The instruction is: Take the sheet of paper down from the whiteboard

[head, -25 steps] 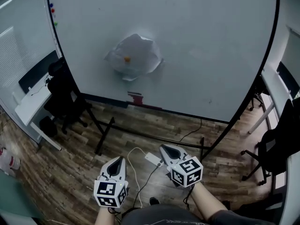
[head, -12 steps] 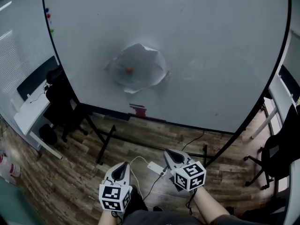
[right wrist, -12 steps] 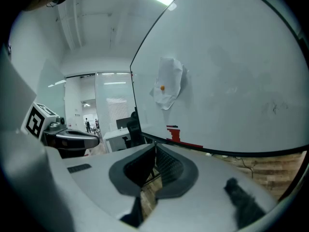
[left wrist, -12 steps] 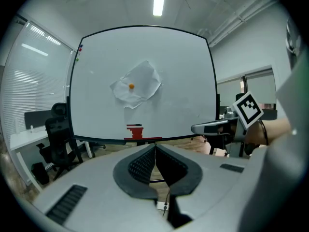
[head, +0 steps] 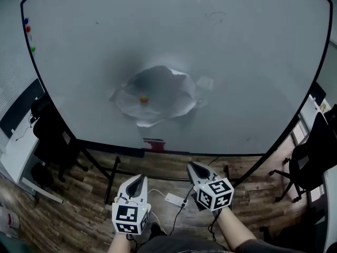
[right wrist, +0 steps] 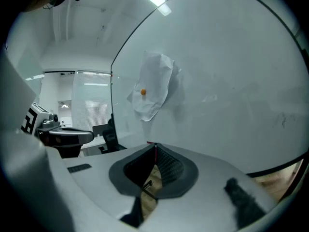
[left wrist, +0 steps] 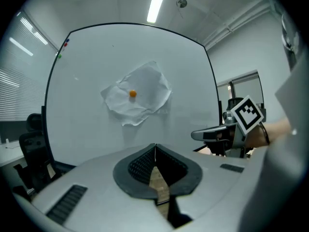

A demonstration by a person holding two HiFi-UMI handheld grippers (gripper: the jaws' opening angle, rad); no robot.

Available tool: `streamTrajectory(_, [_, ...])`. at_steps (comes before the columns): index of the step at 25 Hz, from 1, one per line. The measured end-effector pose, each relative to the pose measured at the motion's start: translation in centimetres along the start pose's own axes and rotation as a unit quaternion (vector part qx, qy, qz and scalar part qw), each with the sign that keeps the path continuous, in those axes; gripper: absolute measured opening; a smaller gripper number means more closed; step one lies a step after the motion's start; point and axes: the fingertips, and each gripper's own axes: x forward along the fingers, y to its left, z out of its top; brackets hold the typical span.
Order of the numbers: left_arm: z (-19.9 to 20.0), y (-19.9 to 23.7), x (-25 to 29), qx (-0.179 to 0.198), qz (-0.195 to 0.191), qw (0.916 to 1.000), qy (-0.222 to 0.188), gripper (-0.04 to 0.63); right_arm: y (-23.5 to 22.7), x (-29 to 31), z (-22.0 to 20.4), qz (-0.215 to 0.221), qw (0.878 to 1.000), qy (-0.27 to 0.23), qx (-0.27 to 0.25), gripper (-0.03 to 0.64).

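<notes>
A crumpled white sheet of paper (head: 157,95) hangs on the whiteboard (head: 247,57), pinned by a small orange magnet (head: 143,99). The sheet (left wrist: 137,97) and magnet (left wrist: 133,94) show ahead in the left gripper view, and the sheet (right wrist: 155,83) with its magnet (right wrist: 143,92) also shows in the right gripper view. My left gripper (head: 138,180) sits low in the head view, shut and empty, well short of the board. My right gripper (head: 195,168) is beside it, its jaws together with nothing between them. Both point toward the board.
The whiteboard stands on a black frame (head: 113,173) over wooden flooring. A white power strip (head: 175,199) with cables lies on the floor between the grippers. Black office chairs (head: 50,141) and a desk stand at left, another chair (head: 308,167) at right. Coloured magnets (head: 28,29) dot the board's top-left corner.
Both grippers and the head camera have moved toward the whiteboard; the board and sheet now look larger and closer. The jaws stayed shut.
</notes>
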Motion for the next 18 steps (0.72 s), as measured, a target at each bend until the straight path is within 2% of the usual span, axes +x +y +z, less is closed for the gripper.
streamTrajectory(5, [3.5,4.2,3.7,0.02,-0.034,0.9987,-0.031,0.015,-1.1,3.2,1.9,-0.06,0.998,-0.019,0.022,0.023])
streamTrajectory(11, [4.9,6.3,7.0,0.026,-0.083,0.9953,-0.043,0.015,-2.3,4.5,3.4,-0.124,0.992,-0.029,0.024,0.023])
streamTrajectory(15, [5.9,6.9,8.7,0.034,-0.089,0.994,-0.053,0.015,-3.0,4.6,4.9,-0.149,0.987,-0.045,0.032,0.023])
streamTrajectory(18, [6.8,6.8,9.6,0.037,-0.093,0.9934,-0.057,0.015,-3.5,4.8,6.1,-0.167,0.985,-0.047,0.012,0.023])
